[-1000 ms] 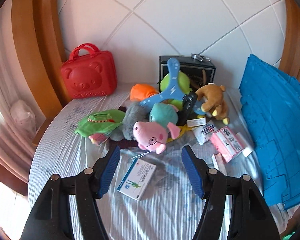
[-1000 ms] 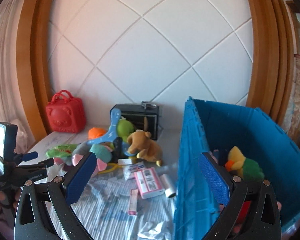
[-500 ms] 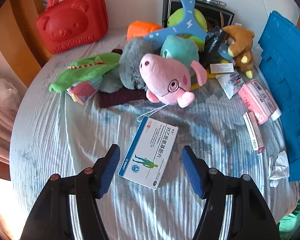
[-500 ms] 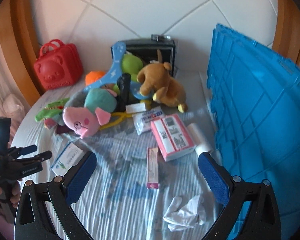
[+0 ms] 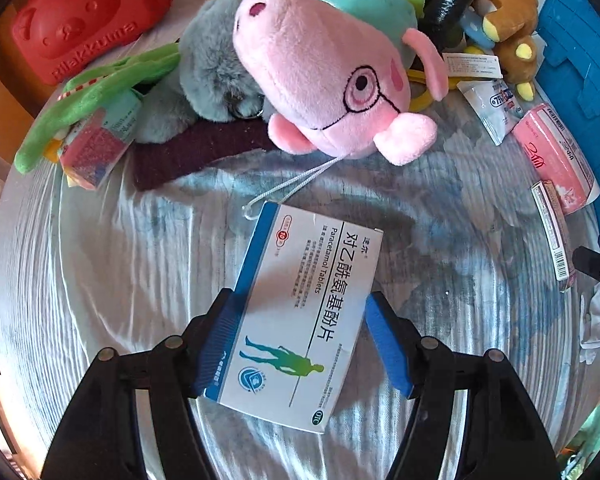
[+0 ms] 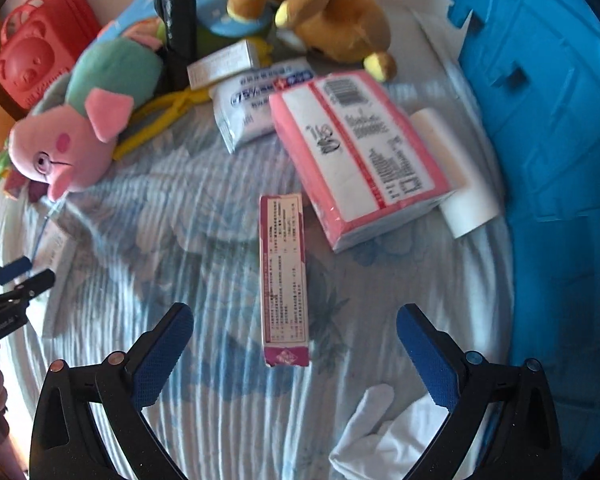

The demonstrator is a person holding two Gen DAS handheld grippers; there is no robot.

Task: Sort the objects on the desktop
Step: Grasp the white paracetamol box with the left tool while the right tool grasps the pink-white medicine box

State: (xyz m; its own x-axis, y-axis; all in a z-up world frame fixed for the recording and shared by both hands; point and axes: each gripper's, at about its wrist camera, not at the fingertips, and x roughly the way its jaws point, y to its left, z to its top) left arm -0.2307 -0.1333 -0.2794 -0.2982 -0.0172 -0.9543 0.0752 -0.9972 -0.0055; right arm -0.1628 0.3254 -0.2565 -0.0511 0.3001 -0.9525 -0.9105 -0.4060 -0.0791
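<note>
A white and blue paracetamol tablet box (image 5: 312,264) lies flat on the striped cloth. My left gripper (image 5: 300,298) points steeply down over it with the box's near half between the jaws, which are opening. The left pad sits at the box's edge and the right pad stands just clear. In the right wrist view a narrow pink carton (image 6: 284,272) lies lengthwise on the cloth. My right gripper (image 6: 294,314) hangs open wide above its near end, nothing between the pads.
A pink pig plush (image 5: 332,76) tops a heap of soft toys behind the tablet box, beside a red bear case (image 5: 88,20). A pink tissue pack (image 6: 360,152), wipes packet (image 6: 256,104) and crumpled tissue (image 6: 380,432) lie near the blue crate (image 6: 548,100).
Both grippers have dropped toward the cloth and tipped downward. The left one came down around the tablet box; the right one moved off the crate to above the narrow carton.
</note>
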